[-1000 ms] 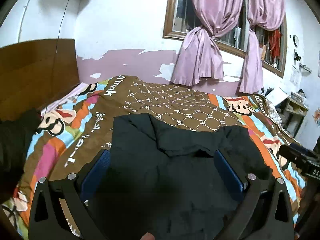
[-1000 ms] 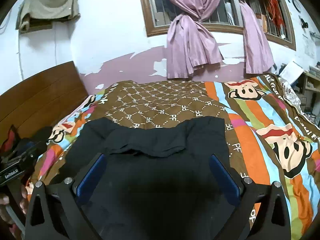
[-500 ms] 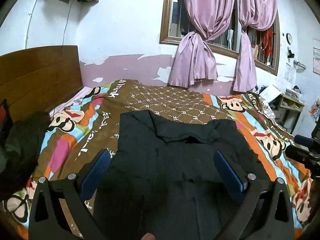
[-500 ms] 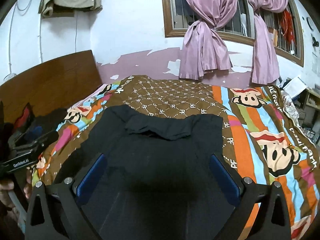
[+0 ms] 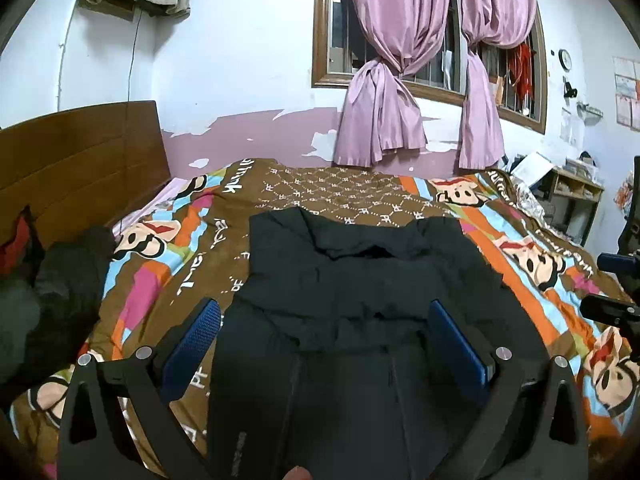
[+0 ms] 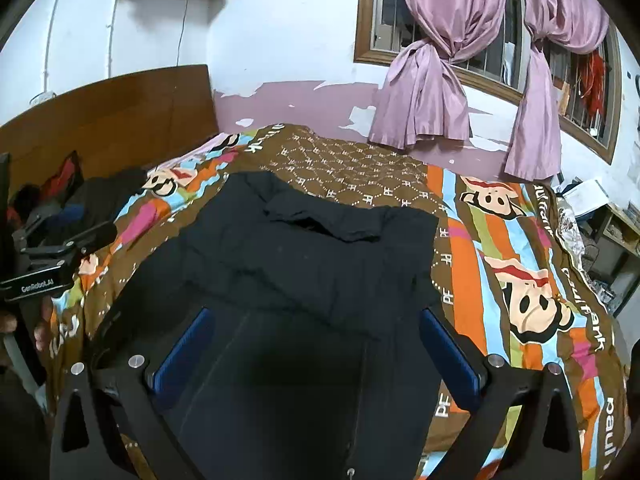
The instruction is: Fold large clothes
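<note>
Across the cartoon-print bedspread, spread flat with collar toward the window: black jacket, sleeves apparently already tucked in, zipper line running toward the cameras. Above its near half, left gripper and right gripper, blue fingers spread wide, gripping nothing. Pulled back and higher than a second ago, more of the jacket and the dark clothes pile beside the headboard now showing. Probably between folds, lengthwise fold next.
</note>
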Demonstrator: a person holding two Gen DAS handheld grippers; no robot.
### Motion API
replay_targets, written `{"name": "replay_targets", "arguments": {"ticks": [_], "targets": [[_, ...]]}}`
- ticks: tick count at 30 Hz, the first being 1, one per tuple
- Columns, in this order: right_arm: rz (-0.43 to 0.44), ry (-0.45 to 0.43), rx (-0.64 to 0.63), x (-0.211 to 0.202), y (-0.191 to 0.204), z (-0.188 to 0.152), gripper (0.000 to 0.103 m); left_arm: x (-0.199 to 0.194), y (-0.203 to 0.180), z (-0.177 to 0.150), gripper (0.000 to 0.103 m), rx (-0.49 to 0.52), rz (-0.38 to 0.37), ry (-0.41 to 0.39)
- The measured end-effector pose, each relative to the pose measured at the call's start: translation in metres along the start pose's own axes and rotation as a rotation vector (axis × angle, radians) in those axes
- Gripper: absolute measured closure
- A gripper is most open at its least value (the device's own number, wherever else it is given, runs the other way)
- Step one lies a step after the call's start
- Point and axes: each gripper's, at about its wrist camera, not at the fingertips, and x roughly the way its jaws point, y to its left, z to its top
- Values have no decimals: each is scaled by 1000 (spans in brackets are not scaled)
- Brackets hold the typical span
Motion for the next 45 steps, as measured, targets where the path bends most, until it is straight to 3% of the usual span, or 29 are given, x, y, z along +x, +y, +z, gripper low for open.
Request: {"name": "replay_targets", "arguments": {"ticks": [6, 12, 17, 27, 34, 40, 45], "targets": [[10, 35, -4, -6, 5, -25, 0, -12, -2, -24, 2, 28, 8, 12], [13, 56, 18, -4, 1, -54, 0, -10, -8, -61, 2, 49, 6, 88], [30, 138, 1, 12, 5, -80, 0, -8, -13, -106, 2, 171, -1, 132], [132, 336, -24, 48, 31, -123, 0, 5, -11, -180, 2, 318, 23, 306], [185, 454, -18, 69, 39, -148, 0, 5, -17, -214, 2, 417, -39, 414], [220, 492, -94, 73, 53, -160, 0, 10, -9, -237, 2, 495, -53, 506], [223, 490, -85, 74, 53, -158, 0, 14, -7, -252, 2, 544, -26, 530]]}}
